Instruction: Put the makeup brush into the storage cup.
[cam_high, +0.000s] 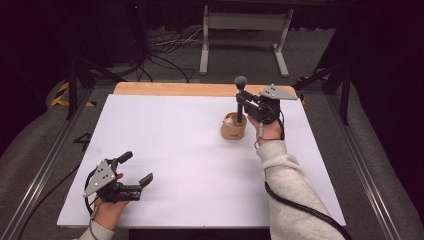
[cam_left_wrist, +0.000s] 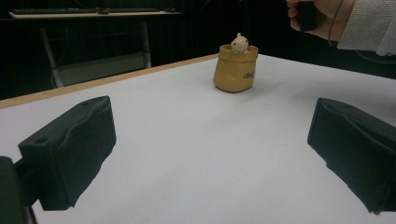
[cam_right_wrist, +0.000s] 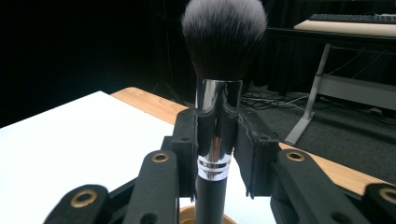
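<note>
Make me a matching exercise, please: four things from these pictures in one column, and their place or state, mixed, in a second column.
Things:
1. makeup brush
2. tan pouch
3. left tool
4. small figure

Place or state:
a. open, low over the near left of the white table
b. peeks out of the pouch
c. upright, clamped in the right tool
d. stands on the far side of the table

Pairs: 1-c, 2-d, 3-a, 4-b

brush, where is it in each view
High view: brush upright, right of centre, held by the right gripper above the pot.
Left gripper view: I can't make out the brush; the pot is top centre.
Right gripper view: brush centre, between the fingers.
Shared landmark: pot.
</note>
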